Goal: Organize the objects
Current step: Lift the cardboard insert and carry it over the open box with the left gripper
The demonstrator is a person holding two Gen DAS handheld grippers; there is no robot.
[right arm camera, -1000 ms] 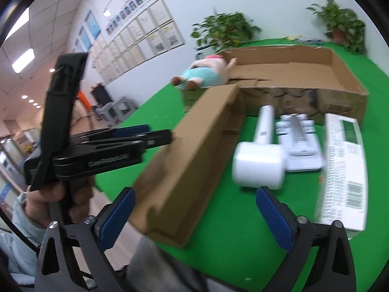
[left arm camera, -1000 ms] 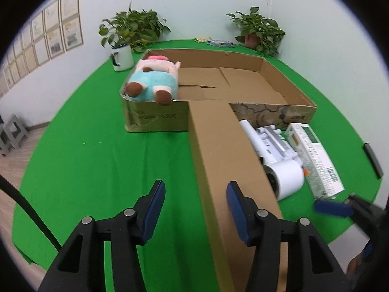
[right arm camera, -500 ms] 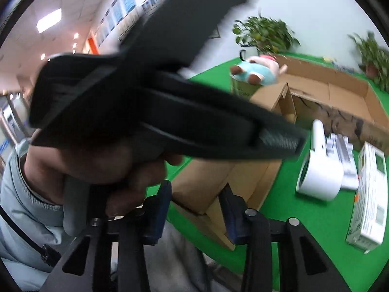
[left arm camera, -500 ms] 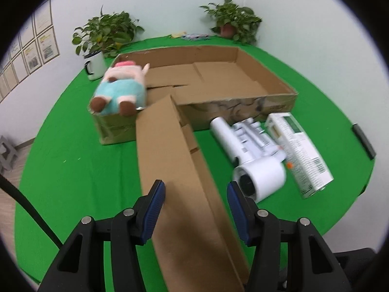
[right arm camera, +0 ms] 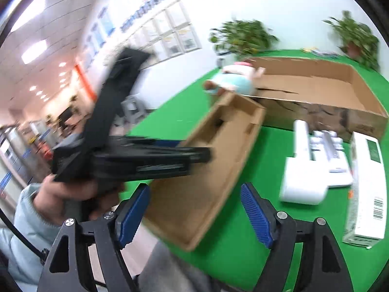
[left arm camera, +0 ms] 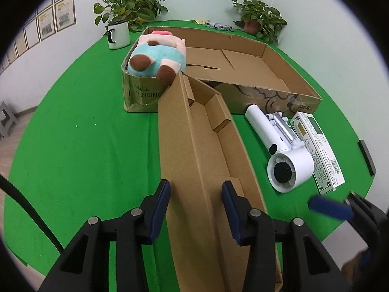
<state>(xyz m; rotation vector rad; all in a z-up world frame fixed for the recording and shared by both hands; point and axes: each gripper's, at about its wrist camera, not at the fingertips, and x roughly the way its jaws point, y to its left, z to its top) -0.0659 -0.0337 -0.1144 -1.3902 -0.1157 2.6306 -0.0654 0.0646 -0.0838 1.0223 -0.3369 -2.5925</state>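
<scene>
A long narrow cardboard box (left arm camera: 206, 146) lies open on the green table, one end against a large flat cardboard box (left arm camera: 243, 68). A plush toy (left arm camera: 158, 56) rests on the large box's left corner. A white hair dryer (left arm camera: 279, 146) and a white carton (left arm camera: 316, 150) lie to the right. My left gripper (left arm camera: 195, 202) is open, its fingers straddling the narrow box's left wall. My right gripper (right arm camera: 194, 214) is open over the narrow box's (right arm camera: 214, 165) near end; the dryer (right arm camera: 306, 165) and carton (right arm camera: 367, 185) show to its right.
A white mug (left arm camera: 118, 35) and two potted plants (left arm camera: 260, 17) stand at the table's far edge. A black bar (left arm camera: 367, 157) lies near the right edge. The table (left arm camera: 73, 146) drops off close in front. A grey stool (left arm camera: 7, 119) stands on the floor at left.
The narrow box now shows its open inside. My left gripper has closed in over its left wall. My right gripper opened wider and swung right, away from the left tool.
</scene>
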